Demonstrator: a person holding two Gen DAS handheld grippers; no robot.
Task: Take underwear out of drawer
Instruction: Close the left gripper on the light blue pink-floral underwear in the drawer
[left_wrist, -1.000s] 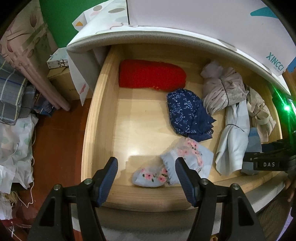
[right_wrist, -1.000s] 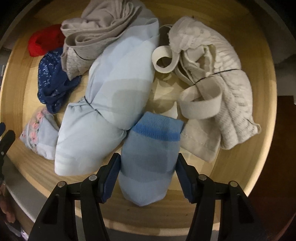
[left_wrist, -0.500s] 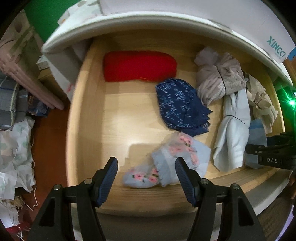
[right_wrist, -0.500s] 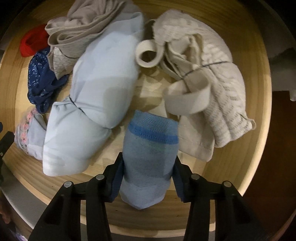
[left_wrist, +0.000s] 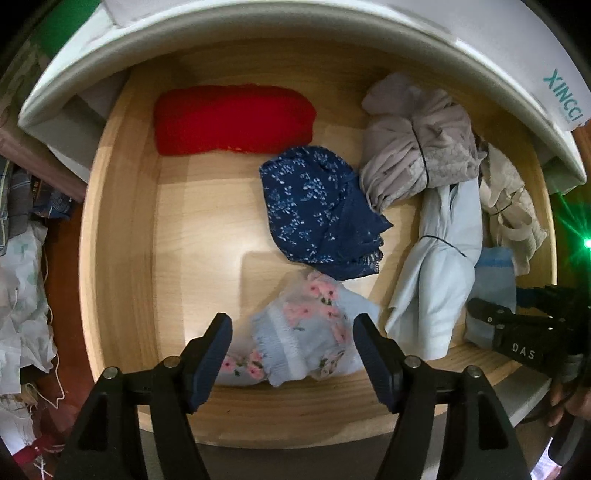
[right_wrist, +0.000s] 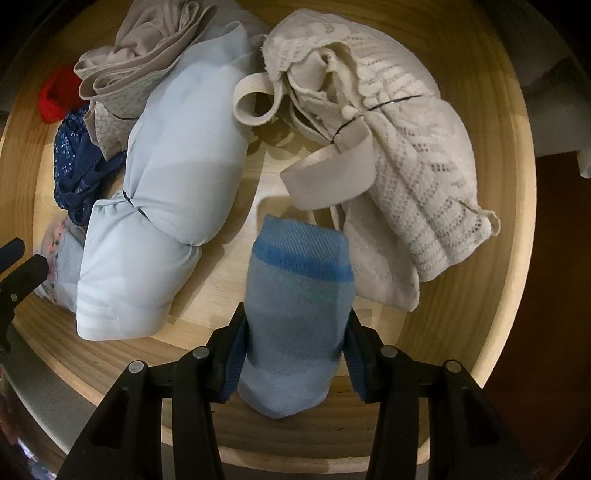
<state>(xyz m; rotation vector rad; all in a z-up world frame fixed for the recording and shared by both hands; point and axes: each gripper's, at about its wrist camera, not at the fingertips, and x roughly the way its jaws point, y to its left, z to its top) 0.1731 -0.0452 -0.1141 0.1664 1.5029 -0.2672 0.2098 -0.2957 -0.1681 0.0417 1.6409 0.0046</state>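
Observation:
The open wooden drawer (left_wrist: 122, 221) holds several folded underwear pieces. My left gripper (left_wrist: 291, 325) points down over a pale blue piece with pink flowers (left_wrist: 306, 343) near the front wall. That piece lies between the fingers, the pads stand clear of it, and the jaws are opening. My right gripper (right_wrist: 295, 321) is shut on a folded blue underwear with a darker blue band (right_wrist: 299, 295), at the drawer's front right. The same piece shows in the left wrist view (left_wrist: 495, 280). Beside it lie a pale blue bundle (right_wrist: 166, 192) and a cream lace piece (right_wrist: 406, 166).
A red piece (left_wrist: 232, 118) lies at the back, with a navy patterned one (left_wrist: 317, 210) mid-drawer and a grey-beige bundle (left_wrist: 417, 151) to its right. A white cabinet edge (left_wrist: 332, 37) overhangs the back. Piled cloth (left_wrist: 22, 258) lies on the floor at left.
The right gripper's jaws closed on the blue underwear. The left gripper sank closer to the drawer and shifted over the floral piece, which now lies between its slightly wider fingers.

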